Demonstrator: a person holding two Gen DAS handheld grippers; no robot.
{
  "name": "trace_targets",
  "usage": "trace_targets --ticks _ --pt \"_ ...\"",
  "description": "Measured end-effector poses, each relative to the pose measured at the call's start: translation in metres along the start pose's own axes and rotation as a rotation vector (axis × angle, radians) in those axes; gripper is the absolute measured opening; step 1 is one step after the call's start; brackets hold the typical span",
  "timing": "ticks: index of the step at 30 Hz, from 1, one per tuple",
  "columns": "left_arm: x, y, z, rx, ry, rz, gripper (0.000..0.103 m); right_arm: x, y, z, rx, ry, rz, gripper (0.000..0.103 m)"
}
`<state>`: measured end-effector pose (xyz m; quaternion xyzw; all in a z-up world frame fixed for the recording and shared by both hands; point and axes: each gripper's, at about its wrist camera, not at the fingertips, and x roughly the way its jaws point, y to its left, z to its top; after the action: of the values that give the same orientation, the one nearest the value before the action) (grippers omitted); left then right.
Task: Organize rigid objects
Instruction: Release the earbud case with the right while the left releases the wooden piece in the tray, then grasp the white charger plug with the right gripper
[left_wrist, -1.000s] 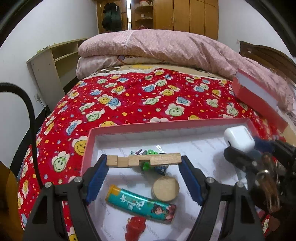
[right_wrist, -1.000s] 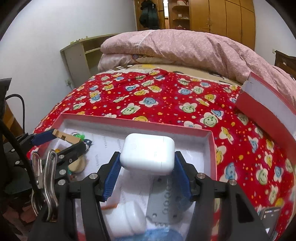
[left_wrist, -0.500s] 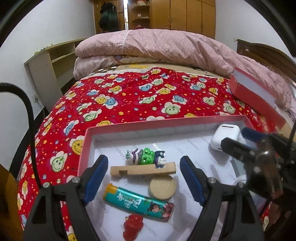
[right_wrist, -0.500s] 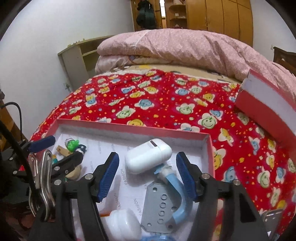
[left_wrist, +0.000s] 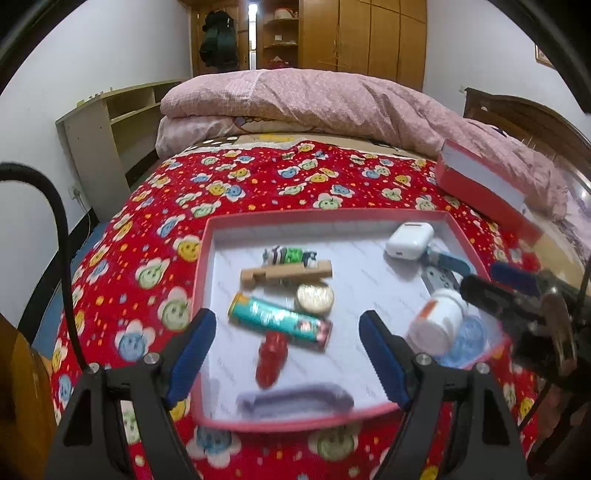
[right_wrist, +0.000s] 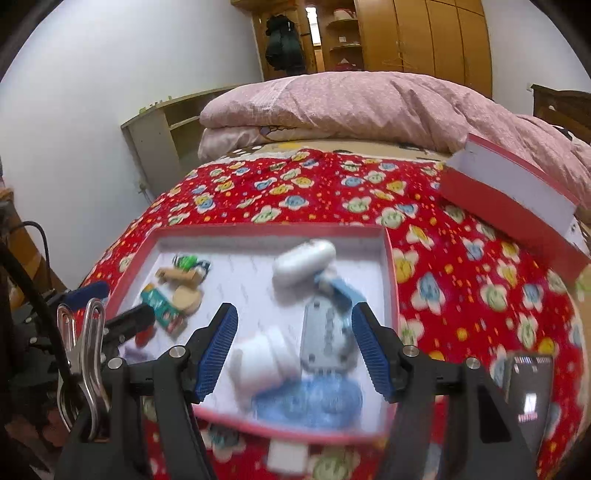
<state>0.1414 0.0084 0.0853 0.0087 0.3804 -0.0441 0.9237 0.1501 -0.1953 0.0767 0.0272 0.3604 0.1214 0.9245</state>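
Left gripper (left_wrist: 286, 345): its blue fingers stood wide apart over the near part of the tray and held nothing.
Right gripper (right_wrist: 293, 349): its fingers were spread wide too, with nothing between them.
Red tray (left_wrist: 202, 266): it lay flat on the red flowery blanket (left_wrist: 258, 184).
White case (left_wrist: 410, 240): it lay in the far right corner of the tray, touching the blue and grey tool (left_wrist: 445, 264).
Wooden block (left_wrist: 286, 274): it lay on the left side of the tray, just in front of the little striped toy (left_wrist: 290, 255).
Round wooden disc (left_wrist: 314, 297): it sat next to the green tube (left_wrist: 279, 320).
Red toy (left_wrist: 272, 360): it lay just in front of the tube.
White bottle (left_wrist: 437, 320): it lay on its side near the tray's right wall.
Red lid (right_wrist: 513, 199): it sat on the bed, far to the right.
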Motion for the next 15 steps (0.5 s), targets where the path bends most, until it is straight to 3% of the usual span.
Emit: trace_targets --ticks 8,15 --pt "-0.025 0.008 -0.031 -0.041 0.01 -0.016 0.083 -0.029 0.003 -0.042 -0.014 0.028 -0.048 0.066" --pt "-0.036 0.011 -0.06 -0.038 0.04 -0.037 0.083 -0.024 -0.001 -0.081 0.024 0.095 -0.069 0.066"
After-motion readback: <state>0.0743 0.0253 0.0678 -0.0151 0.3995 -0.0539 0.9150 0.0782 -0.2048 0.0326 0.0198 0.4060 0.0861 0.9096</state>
